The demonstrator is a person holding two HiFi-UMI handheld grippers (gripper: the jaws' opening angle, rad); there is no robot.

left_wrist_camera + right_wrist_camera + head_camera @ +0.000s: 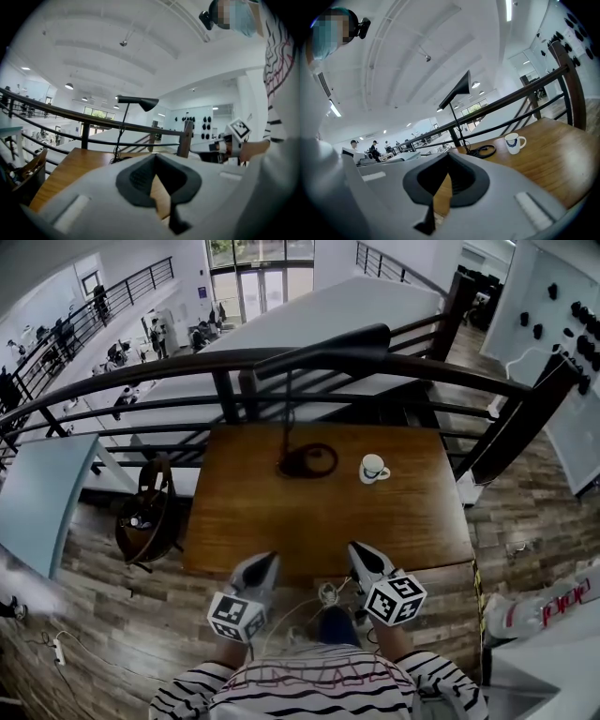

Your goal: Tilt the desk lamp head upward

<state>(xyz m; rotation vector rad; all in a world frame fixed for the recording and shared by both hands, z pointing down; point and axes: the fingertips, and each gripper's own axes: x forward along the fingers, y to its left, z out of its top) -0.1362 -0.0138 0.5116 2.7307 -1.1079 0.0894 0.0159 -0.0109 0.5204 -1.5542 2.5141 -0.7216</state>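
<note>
A black desk lamp stands at the far middle of the wooden table [412,521]. Its round base [307,460] has a coiled cord around it, and its long head [323,343] reaches over the railing. The left gripper view shows the lamp head [138,101] lying level on a thin stem [123,129]. The right gripper view shows the lamp head [457,89] from the side. My left gripper [269,559] [157,158] and right gripper [357,548] [447,157] hover at the table's near edge, far short of the lamp. Both are shut with nothing held.
A white mug [373,468] [513,142] stands to the right of the lamp base. A dark metal railing [225,390] runs just behind the table. A wooden chair [145,512] stands at the left. White cables [328,594] hang by the near edge.
</note>
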